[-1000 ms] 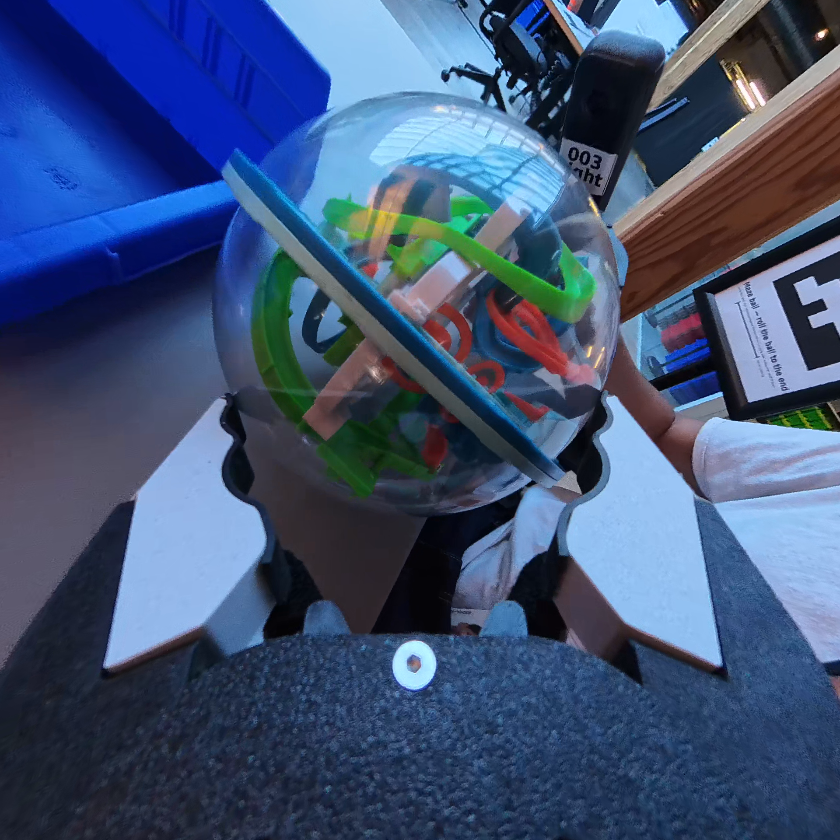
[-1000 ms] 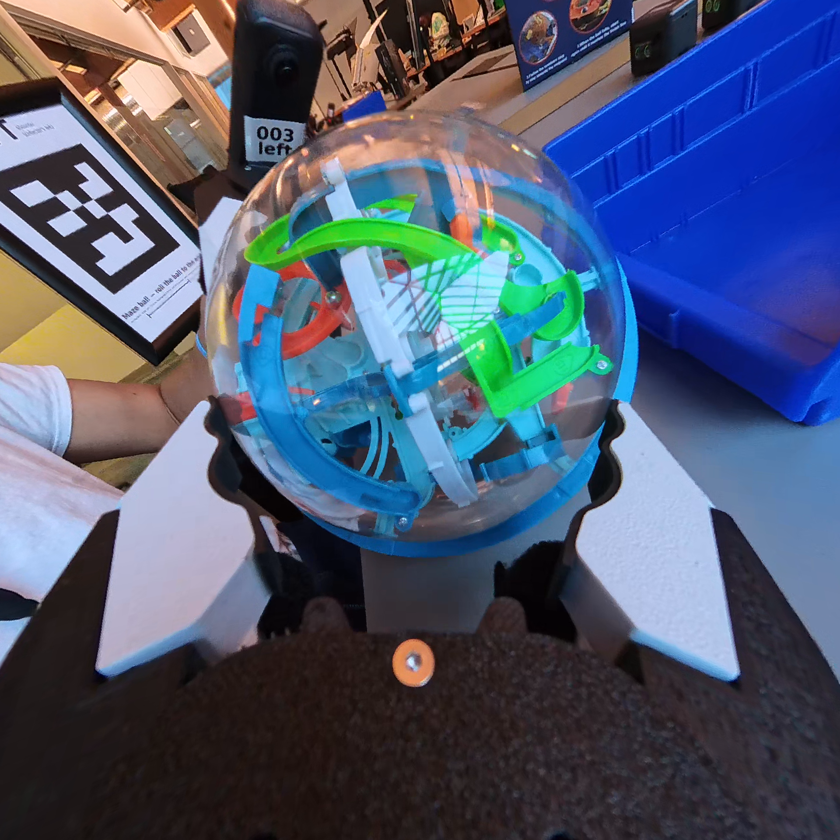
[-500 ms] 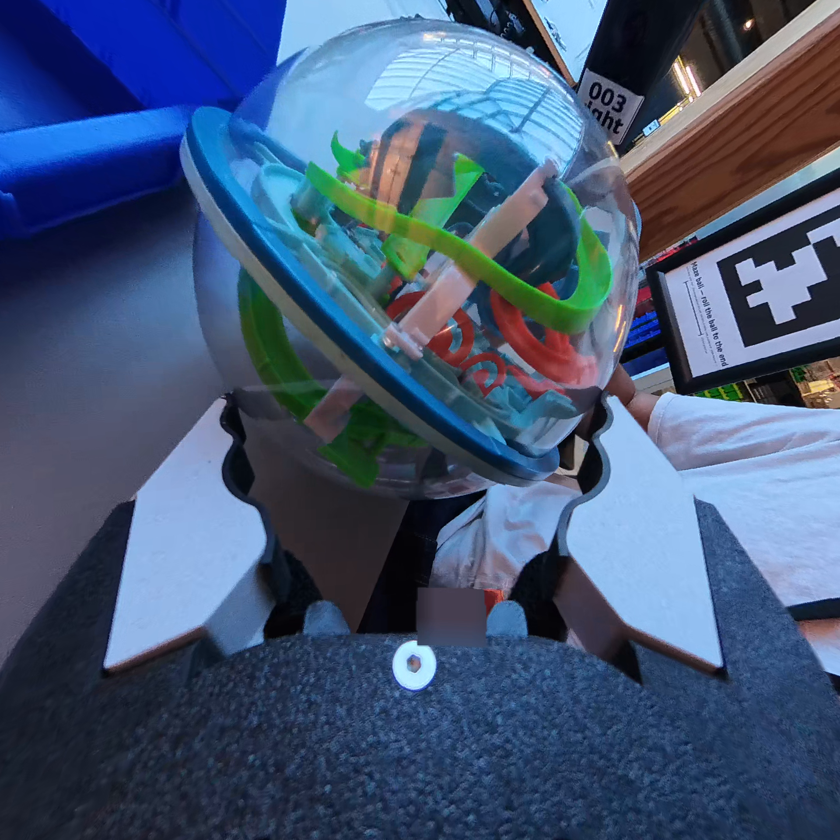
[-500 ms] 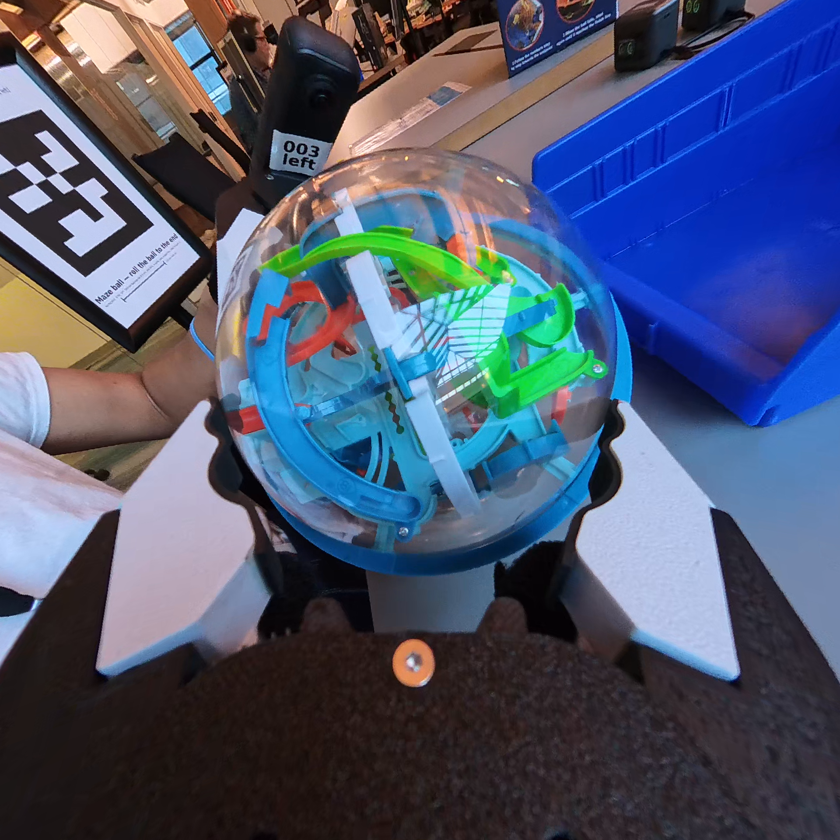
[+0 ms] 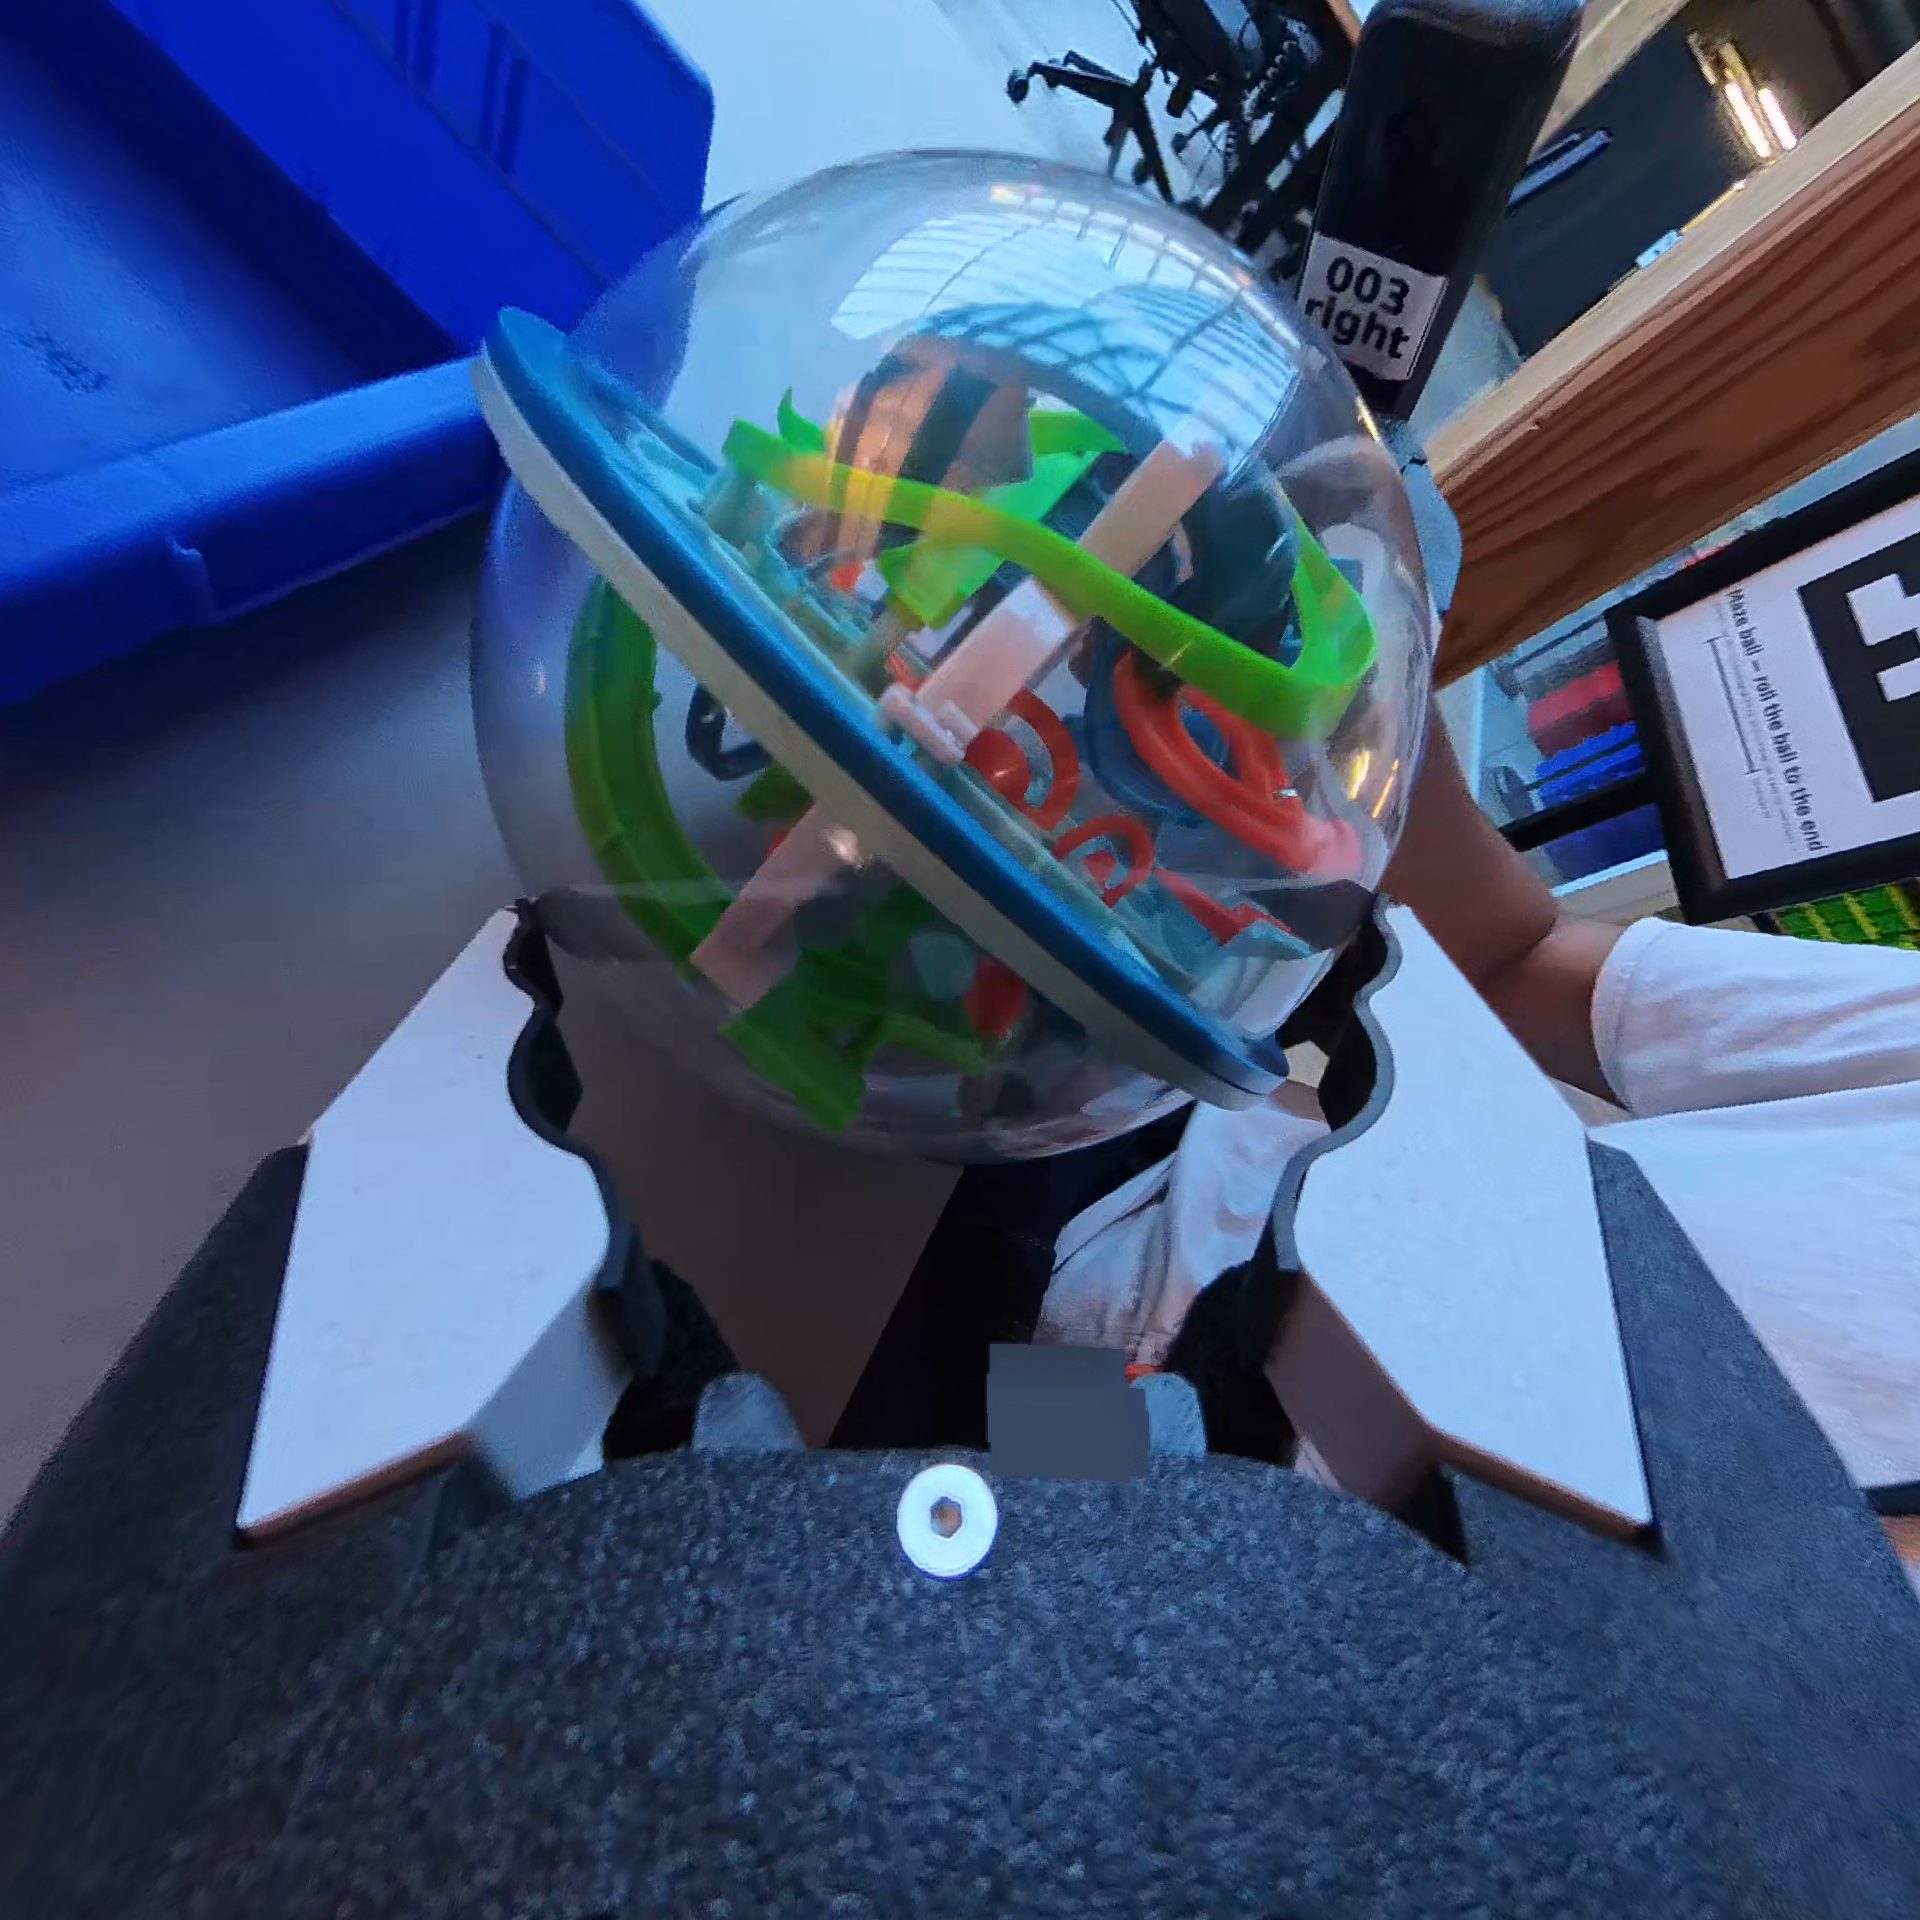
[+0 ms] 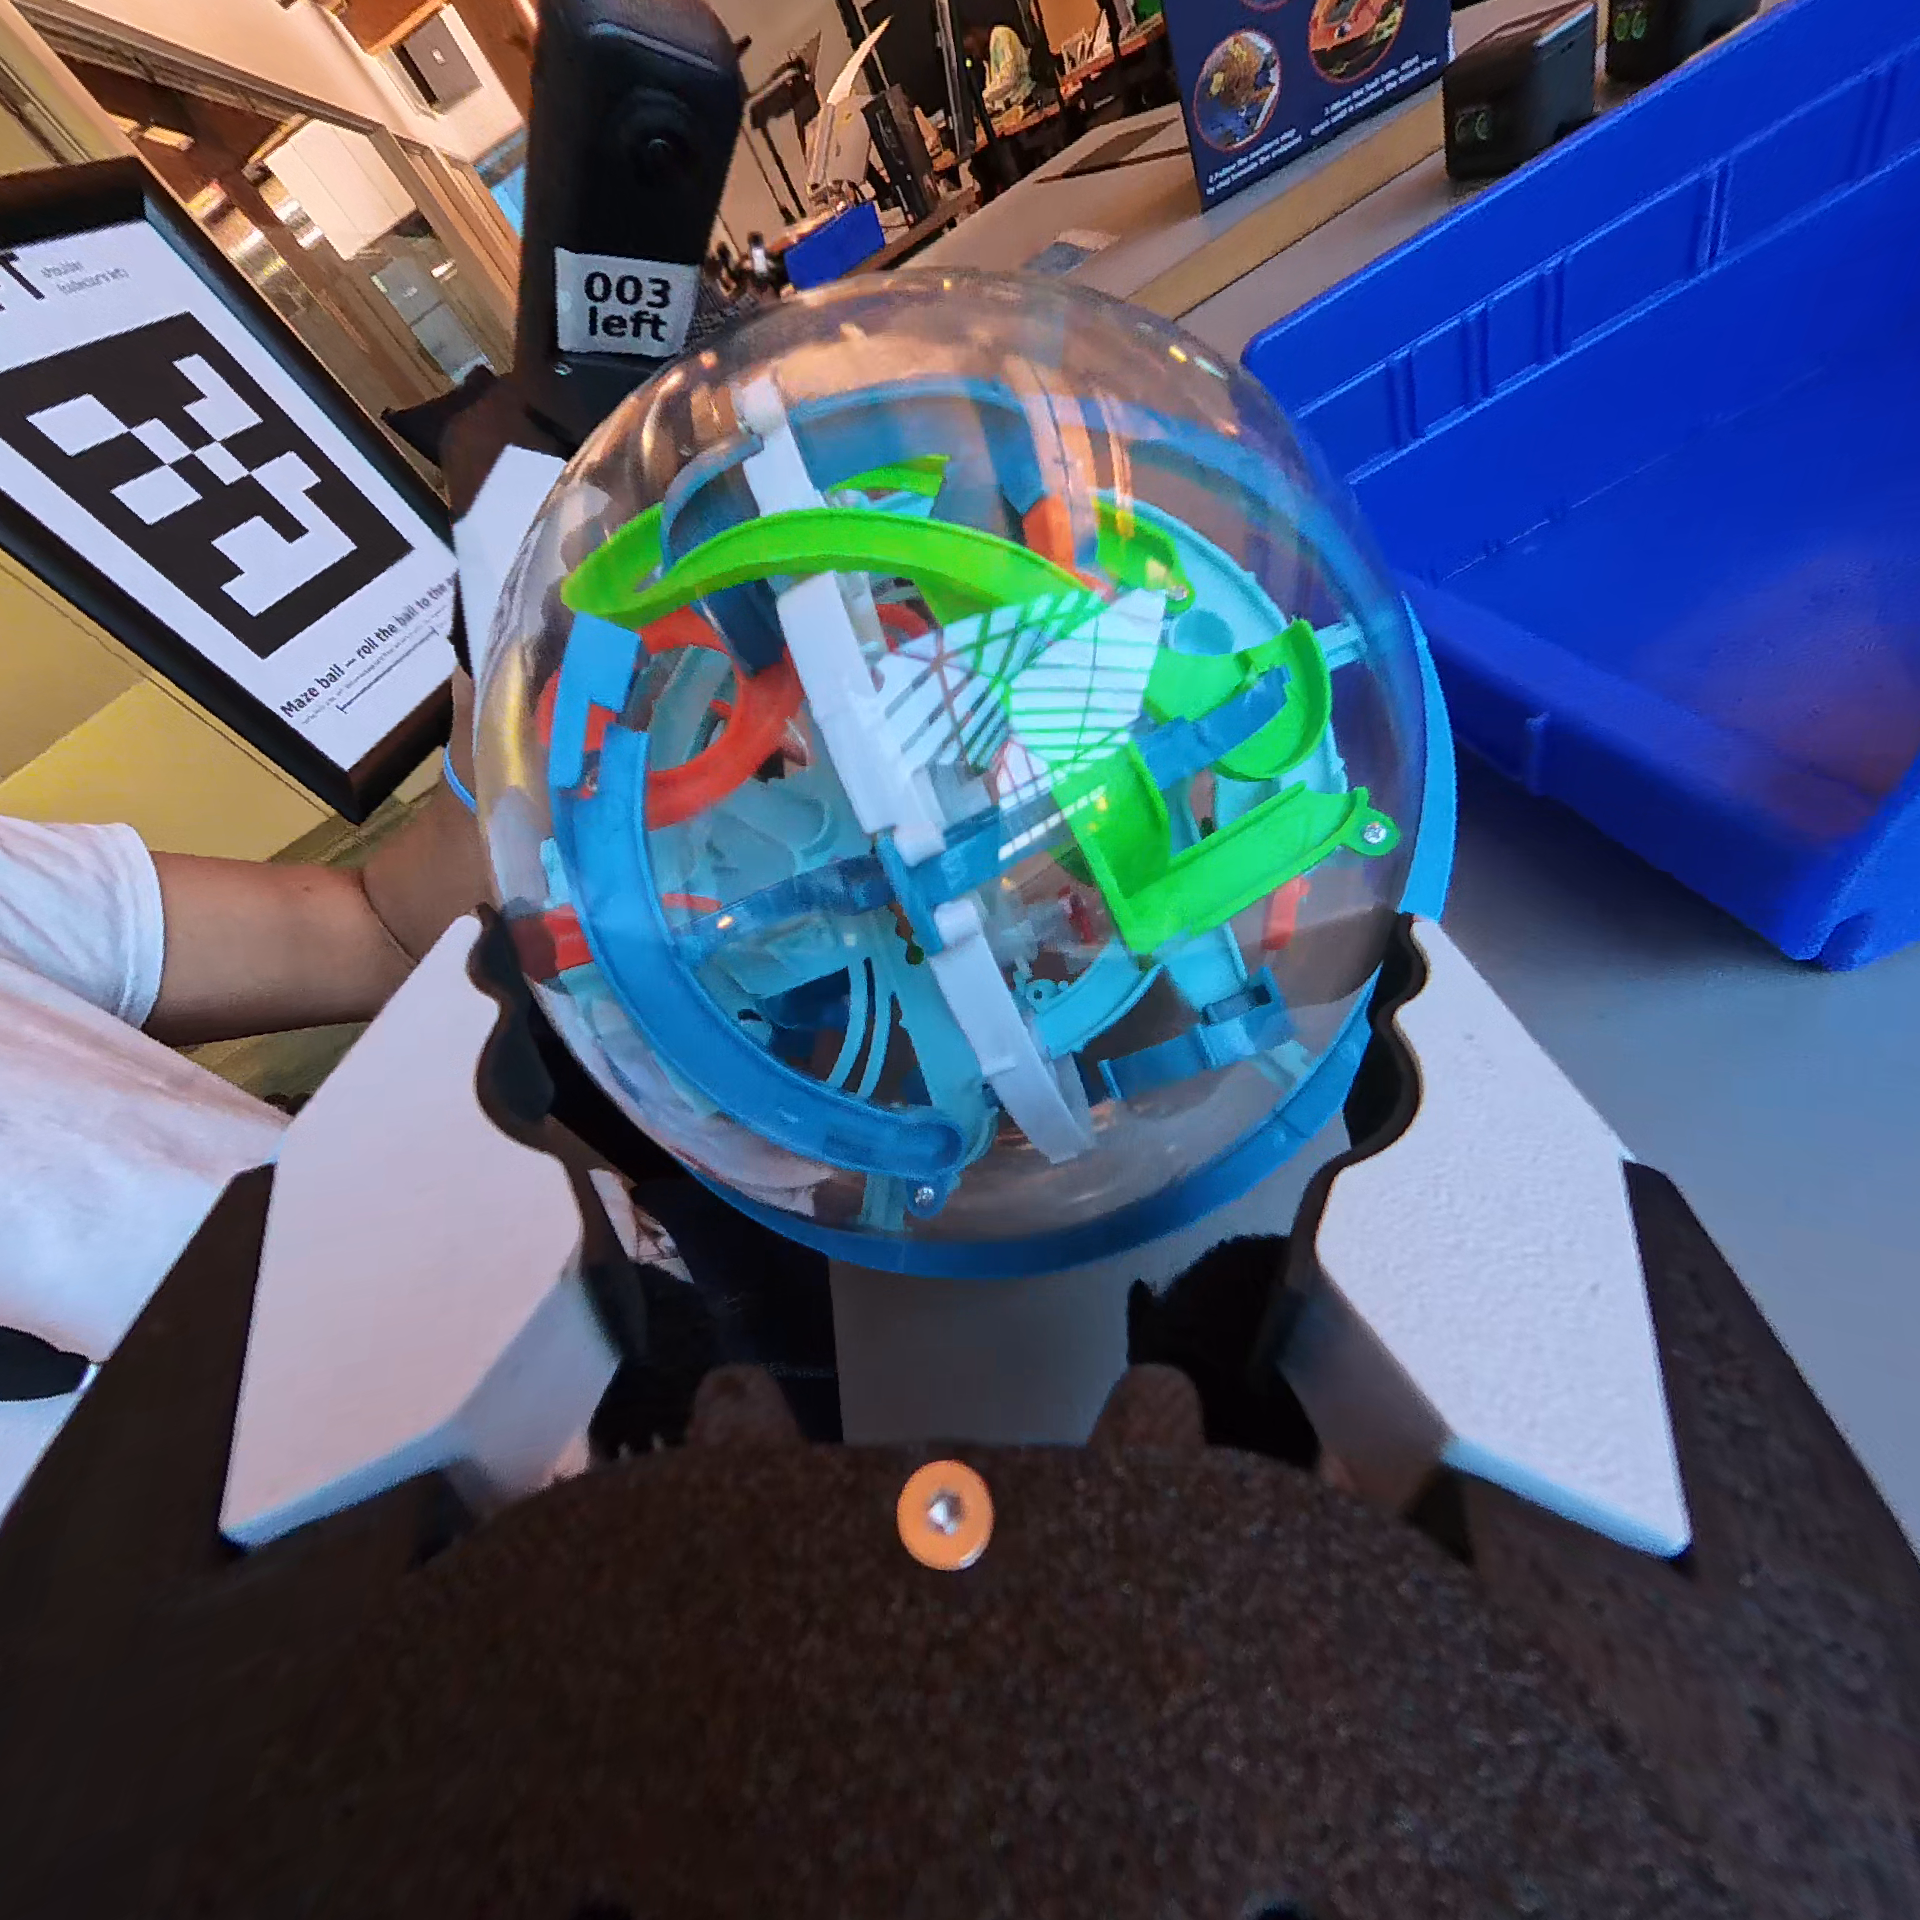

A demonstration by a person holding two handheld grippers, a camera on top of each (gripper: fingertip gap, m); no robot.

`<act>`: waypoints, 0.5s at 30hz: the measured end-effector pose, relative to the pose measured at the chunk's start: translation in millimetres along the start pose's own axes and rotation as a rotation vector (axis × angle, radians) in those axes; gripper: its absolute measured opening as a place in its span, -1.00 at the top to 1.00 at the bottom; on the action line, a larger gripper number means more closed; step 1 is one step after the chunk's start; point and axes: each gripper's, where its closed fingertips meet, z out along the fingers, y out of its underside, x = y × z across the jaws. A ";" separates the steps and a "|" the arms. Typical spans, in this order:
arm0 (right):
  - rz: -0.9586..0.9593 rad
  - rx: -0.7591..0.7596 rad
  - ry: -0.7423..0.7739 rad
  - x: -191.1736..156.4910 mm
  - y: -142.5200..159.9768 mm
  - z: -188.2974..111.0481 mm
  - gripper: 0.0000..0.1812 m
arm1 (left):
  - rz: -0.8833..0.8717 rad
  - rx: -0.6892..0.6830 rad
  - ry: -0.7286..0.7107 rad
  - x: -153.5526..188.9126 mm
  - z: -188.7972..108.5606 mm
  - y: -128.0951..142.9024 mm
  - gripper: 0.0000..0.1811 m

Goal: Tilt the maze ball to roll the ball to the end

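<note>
Blue plastic bin (image 6: 1662, 499): large open bin on the grey table (image 6: 1662, 1091), just beside the work and not touching it; judged an obstacle, so keep swings away from its wall.
Maze ball (image 5: 935, 665): clear plastic sphere with a blue equator ring and green, orange, blue and white tracks inside; it is held up above the table between the two grippers, its ring slanting from upper left to lower right in the left wrist view.
Left gripper (image 5: 951, 935): jaws spread wide, their black scalloped pads pressed to opposite sides of the sphere's lower half, so it is gripping the maze ball.
Right gripper (image 6: 940, 945): likewise spread wide and clamped on the sphere from the opposite side.
Small ball: too small to find among the tracks; its place cannot be told.
Step in hand: tilting the sphere to move the ball along a track.
Doing it well: probably turn both wrists together and slowly, keep pressure even so the smooth shell does not slip, and pause until the ball settles before changing the tilt.
</note>
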 end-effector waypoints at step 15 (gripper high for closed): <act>0.086 -0.001 -0.002 1.1 -2.4 3.2 -0.70 | -0.065 0.034 0.021 -3.1 -3.1 -3.3 -0.59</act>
